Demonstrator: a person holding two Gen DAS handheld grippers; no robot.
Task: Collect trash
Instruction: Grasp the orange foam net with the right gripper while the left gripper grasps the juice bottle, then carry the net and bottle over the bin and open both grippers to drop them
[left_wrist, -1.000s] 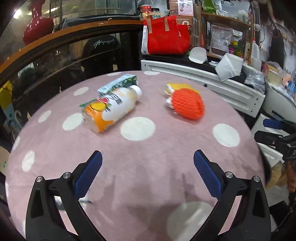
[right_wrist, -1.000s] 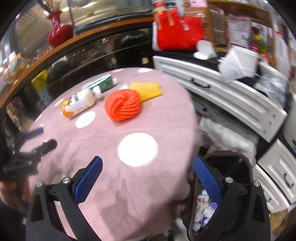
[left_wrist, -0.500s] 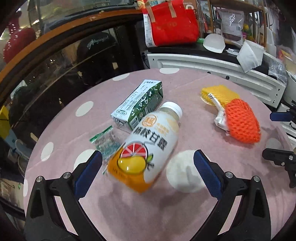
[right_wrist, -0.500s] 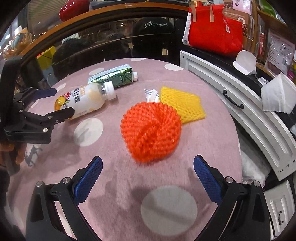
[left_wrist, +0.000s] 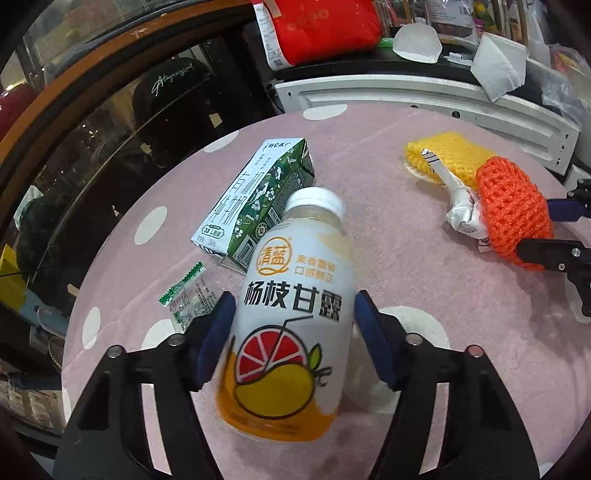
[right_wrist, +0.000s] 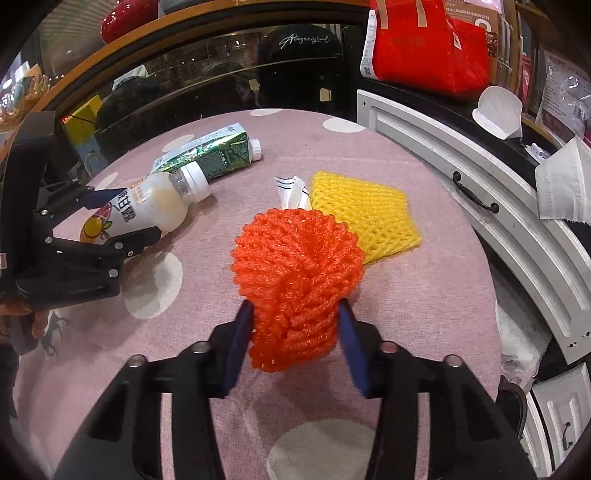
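your left claw (left_wrist: 293, 332) has just closed on the bottle (left_wrist: 291, 317), right claw (right_wrist: 295, 332) on the orange net (right_wrist: 295, 273); carton (left_wrist: 255, 206), yellow net (right_wrist: 365, 218) and wrappers wait beyond them.

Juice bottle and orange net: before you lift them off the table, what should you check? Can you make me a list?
1. Juice bottle between the left hand-held gripper's pads, which have just been closing: ok, both blue pads sit against its sides.
2. Bottle cap on: ok.
3. Orange foam net in the right hand-held gripper, also just closing: ok, the net is pinched in.
4. Green milk carton free of the bottle: cannot tell, it lies right by the bottle's neck.
5. Crumpled white wrapper free of the net: cannot tell, it lies tucked against it.
6. Trash bin within reach: cannot tell, not in view.
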